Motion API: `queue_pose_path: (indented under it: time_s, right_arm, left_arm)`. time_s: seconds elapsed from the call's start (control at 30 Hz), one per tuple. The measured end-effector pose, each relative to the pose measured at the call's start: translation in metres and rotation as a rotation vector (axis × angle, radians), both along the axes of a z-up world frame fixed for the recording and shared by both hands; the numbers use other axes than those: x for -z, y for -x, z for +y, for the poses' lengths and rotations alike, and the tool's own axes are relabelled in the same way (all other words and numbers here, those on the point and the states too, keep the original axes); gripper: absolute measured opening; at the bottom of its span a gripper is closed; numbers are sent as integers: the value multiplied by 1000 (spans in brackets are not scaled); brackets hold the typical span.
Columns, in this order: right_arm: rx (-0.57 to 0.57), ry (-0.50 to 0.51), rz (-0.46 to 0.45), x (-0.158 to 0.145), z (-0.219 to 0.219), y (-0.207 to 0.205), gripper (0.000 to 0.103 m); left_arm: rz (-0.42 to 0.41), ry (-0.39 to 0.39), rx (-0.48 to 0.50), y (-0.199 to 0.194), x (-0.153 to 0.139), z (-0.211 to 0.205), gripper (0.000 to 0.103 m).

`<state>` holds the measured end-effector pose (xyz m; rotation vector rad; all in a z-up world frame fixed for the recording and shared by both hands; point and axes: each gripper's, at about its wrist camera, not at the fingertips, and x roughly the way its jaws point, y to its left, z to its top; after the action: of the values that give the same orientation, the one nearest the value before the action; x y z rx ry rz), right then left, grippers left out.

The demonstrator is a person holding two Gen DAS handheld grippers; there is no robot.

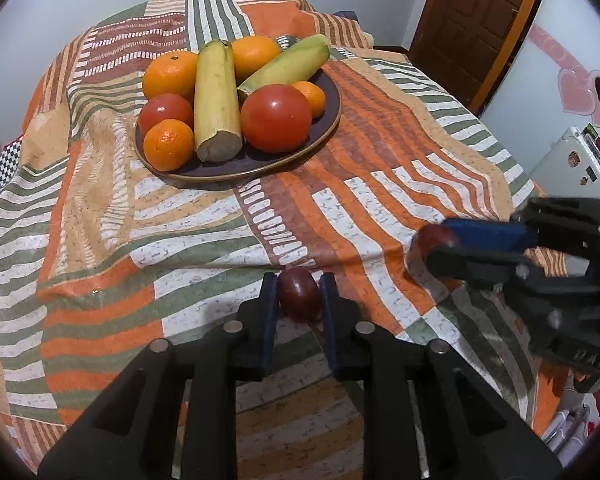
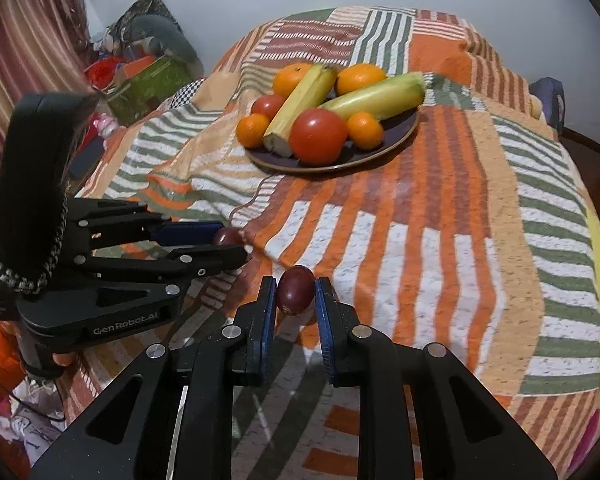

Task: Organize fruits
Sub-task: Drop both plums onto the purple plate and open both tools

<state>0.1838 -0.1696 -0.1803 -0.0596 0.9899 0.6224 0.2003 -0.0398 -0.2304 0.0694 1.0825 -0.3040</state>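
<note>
The dark round plate (image 1: 328, 120) is full of fruit; each gripper (image 1: 299, 296) (image 2: 296, 292) pinches one small dark red plum (image 1: 299, 294) (image 2: 295, 290); both still need putting away.

The only readable text is "GenRobot.AI", in pale letters along the black side of the left tool (image 2: 236, 246), seen from the right wrist, nearer the camera than the fruit plate (image 2: 404, 130).

My left gripper (image 1: 299, 294) pinches a small dark red fruit (image 1: 300, 295) on the striped cloth (image 1: 204, 232) | my right gripper (image 1: 428, 246) at right clamps a second dark red fruit (image 1: 434, 237) | beyond, a dark plate (image 1: 256, 162) holds oranges, tomatoes and bananas.
</note>
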Motion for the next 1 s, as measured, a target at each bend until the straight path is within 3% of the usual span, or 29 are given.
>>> queue_pose_path:
  time_s: [0.4, 0.8, 1.0]
  right_arm:
    - [35, 0, -45, -12, -4, -29, 18]
    - [57, -15, -144, -36, 2, -75, 18]
    - [44, -23, -166, -42, 11, -95, 18]
  left_arm:
    - [-63, -3, -52, -7, -25, 23, 20]
    - [-157, 38, -125, -60, -61, 46, 20]
    - [-173, 55, -147, -85, -64, 53, 20]
